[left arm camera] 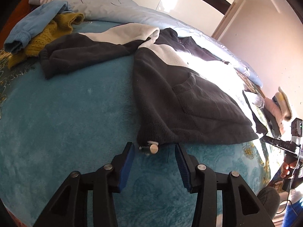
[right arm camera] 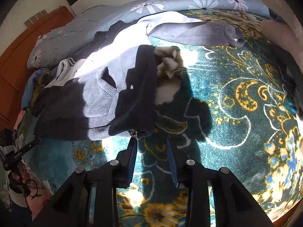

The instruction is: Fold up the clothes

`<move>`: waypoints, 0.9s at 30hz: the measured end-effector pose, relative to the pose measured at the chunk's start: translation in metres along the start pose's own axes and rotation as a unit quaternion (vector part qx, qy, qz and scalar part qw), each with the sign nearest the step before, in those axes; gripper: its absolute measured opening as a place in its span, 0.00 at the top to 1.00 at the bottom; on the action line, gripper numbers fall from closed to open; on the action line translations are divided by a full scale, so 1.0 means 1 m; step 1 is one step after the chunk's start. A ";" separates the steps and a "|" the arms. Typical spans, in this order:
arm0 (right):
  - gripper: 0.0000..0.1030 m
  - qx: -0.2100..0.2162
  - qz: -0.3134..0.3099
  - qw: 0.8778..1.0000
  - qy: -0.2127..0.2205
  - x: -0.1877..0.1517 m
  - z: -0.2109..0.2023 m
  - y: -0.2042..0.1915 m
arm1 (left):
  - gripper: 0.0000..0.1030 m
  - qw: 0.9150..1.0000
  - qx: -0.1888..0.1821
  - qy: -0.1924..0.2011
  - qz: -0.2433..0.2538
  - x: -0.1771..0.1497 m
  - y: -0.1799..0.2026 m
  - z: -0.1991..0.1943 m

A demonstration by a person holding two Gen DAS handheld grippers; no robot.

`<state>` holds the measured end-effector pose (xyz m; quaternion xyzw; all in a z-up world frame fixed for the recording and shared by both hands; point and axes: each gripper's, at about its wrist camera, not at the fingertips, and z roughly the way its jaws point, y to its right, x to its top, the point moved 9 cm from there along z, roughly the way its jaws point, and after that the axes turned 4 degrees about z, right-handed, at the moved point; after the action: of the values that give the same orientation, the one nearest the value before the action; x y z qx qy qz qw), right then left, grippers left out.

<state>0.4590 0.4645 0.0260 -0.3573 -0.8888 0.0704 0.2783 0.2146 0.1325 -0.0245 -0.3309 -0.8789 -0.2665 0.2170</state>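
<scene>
Here the dark fleece jacket (left arm camera: 181, 102) lies spread on the teal blanket (left arm camera: 75, 113) covering the bed. The left hand-held gripper (left arm camera: 154, 148) has its jaws apart, just short of the jacket's hem corner, where a metal cord stopper (left arm camera: 149, 148) rests. The right hand-held gripper (right arm camera: 151, 143), jaws likewise apart, sits at the jacket's other hem corner (right arm camera: 132, 126). Beyond the jacket's sleeve lie a yellow sweater (left arm camera: 55, 32) and a blue garment (left arm camera: 32, 28).
</scene>
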 end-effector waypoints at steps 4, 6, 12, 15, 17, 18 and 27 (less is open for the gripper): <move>0.67 -0.009 -0.019 1.000 0.012 0.009 0.002 -0.010 | 0.53 1.000 0.003 0.027 0.002 0.019 0.003 -0.003; 0.64 -0.019 -0.020 0.999 0.021 0.015 0.003 -0.010 | 0.53 0.999 0.008 0.037 -0.004 0.031 0.001 -0.001; 0.59 -0.049 -0.018 0.998 0.043 0.033 0.009 -0.010 | 0.53 0.998 0.018 0.051 -0.034 0.054 -0.004 0.008; 0.59 -0.064 -0.017 0.996 0.054 0.042 0.012 -0.010 | 0.53 0.998 0.027 0.042 -0.033 0.051 0.000 0.016; 0.59 -0.074 -0.017 0.995 0.062 0.048 0.014 -0.010 | 0.52 0.998 0.031 0.038 -0.033 0.047 -0.001 0.019; 0.59 -0.079 -0.017 0.995 0.065 0.051 0.015 -0.010 | 0.51 0.998 0.032 0.036 -0.034 0.045 -0.002 0.019; 0.59 -0.077 0.015 0.992 0.095 0.067 0.002 -0.002 | 0.45 1.000 0.015 0.016 -0.017 0.016 -0.001 0.004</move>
<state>0.4170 0.5085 0.0546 -0.3959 -0.8555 -0.0281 0.3325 0.2021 0.1424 -0.0190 -0.3082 -0.8847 -0.2622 0.2314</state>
